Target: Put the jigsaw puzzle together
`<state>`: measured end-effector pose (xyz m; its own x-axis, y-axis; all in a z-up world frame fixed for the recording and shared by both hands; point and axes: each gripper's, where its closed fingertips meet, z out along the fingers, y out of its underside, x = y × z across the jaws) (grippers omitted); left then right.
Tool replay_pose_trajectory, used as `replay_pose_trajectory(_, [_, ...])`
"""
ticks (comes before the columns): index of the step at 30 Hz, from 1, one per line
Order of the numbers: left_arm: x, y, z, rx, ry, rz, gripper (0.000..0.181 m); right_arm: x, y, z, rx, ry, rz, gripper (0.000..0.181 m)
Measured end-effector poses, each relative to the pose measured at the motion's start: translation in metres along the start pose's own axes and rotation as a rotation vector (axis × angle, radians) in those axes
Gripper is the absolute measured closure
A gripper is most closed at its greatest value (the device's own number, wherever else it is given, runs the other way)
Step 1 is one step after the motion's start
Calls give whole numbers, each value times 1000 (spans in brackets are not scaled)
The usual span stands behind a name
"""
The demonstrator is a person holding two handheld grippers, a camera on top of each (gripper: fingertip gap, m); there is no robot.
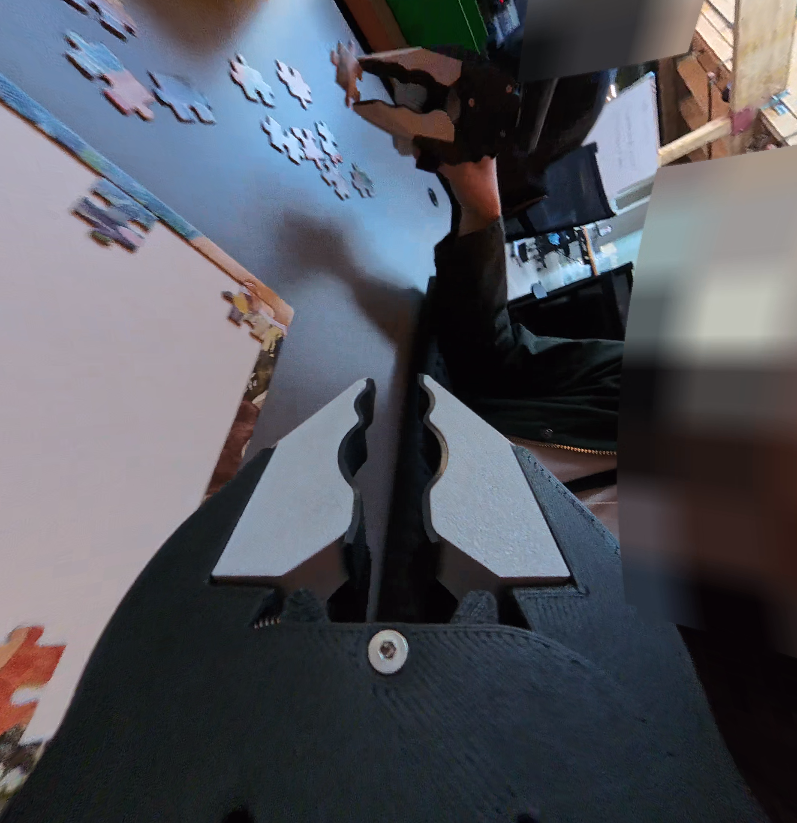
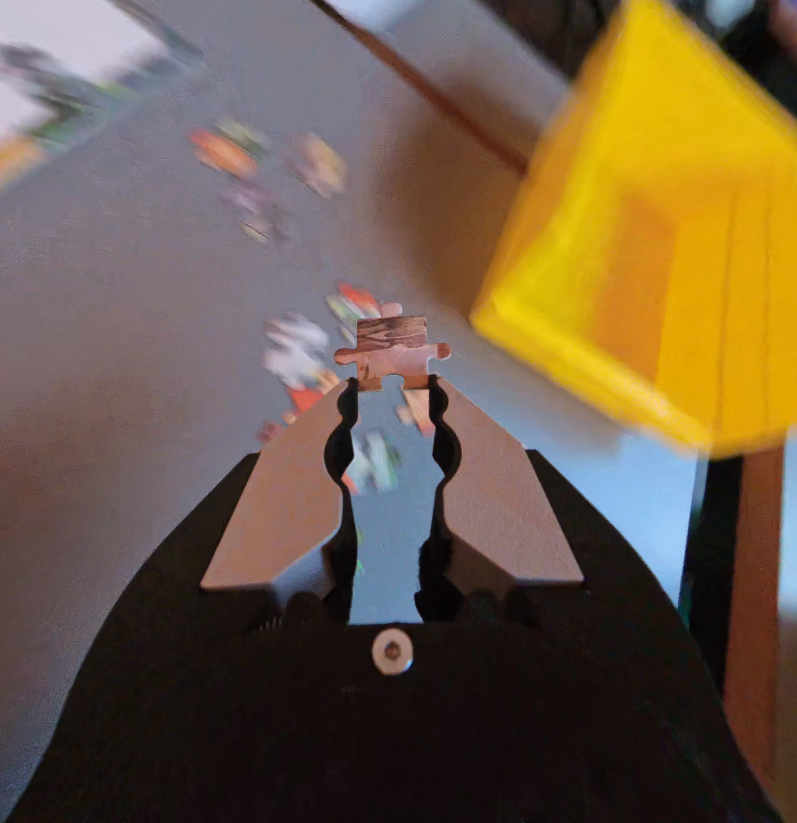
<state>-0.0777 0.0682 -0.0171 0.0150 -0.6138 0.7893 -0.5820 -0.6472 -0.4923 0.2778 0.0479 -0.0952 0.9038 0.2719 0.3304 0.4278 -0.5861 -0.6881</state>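
Left wrist view, left to right: white board (image 1: pixel 98 378) filled left side, few pieces fitted along its edge. Loose pieces (image 1: pixel 249 82) lay scattered on grey table (image 1: pixel 254 196), upper left. Left gripper (image 1: pixel 394 385) at lower centre, jaws narrowly apart, nothing between. Right gripper (image 1: pixel 358 84) at upper centre, gripping brown piece (image 1: pixel 348 73).

Right wrist view: blurred pieces (image 2: pixel 294 347) on table at centre. Right gripper (image 2: pixel 393 383) pinched brown piece (image 2: pixel 392 354) at tips. Yellow bin (image 2: pixel 655 231) at upper right.
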Motion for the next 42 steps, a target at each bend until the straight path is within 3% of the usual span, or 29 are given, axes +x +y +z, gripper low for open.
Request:
replay_pose_trajectory(2, [-3, -4, -12, 39, -46, 4, 166, 27, 51, -4, -131, 18, 219, 150])
replay_pose_trajectory(4, [-3, -7, -24, 78, -75, 2, 167, 36, 79, -5, -178, 25, 319, 150])
replay_pose_trajectory(7, [-4, -9, -41, 122, -121, -2, 168, 37, 100, 0, -228, 0, 393, 150])
replay_pose_trajectory(11, [-1, -13, -68, 199, -192, 15, 168, 34, 107, 6, -249, -13, 390, 149])
replay_pose_trajectory(14, [-4, -22, -103, 307, -358, 80, 173, 43, 95, 5, -168, 24, 421, 134])
replay_pose_trajectory(18, [-3, -32, -185, 506, -816, 272, 176, 60, 50, -1, 51, 125, 382, 126])
replay_pose_trajectory(20, [3, -20, -222, 570, -992, 324, 173, 61, 22, -7, 170, 164, 344, 126])
replay_pose_trajectory(22, [2, -2, -256, 606, -1156, 321, 159, 53, -4, -10, 272, 151, 308, 127])
replay_pose_trajectory(25, [-8, 33, -285, 558, -1278, 228, 153, 34, -31, -8, 364, 112, 223, 127])
replay_pose_trajectory(32, [-64, 124, -281, 208, -1281, -232, 149, -2, -35, 21, 274, 69, 35, 127])
replay_pose_trajectory(38, [-119, 172, -240, -11, -1068, -653, 135, -13, -37, 26, 254, 74, -46, 127])
replay_pose_trajectory(42, [-148, 184, -243, -45, -1097, -794, 132, -11, -37, 24, 268, 73, -29, 127])
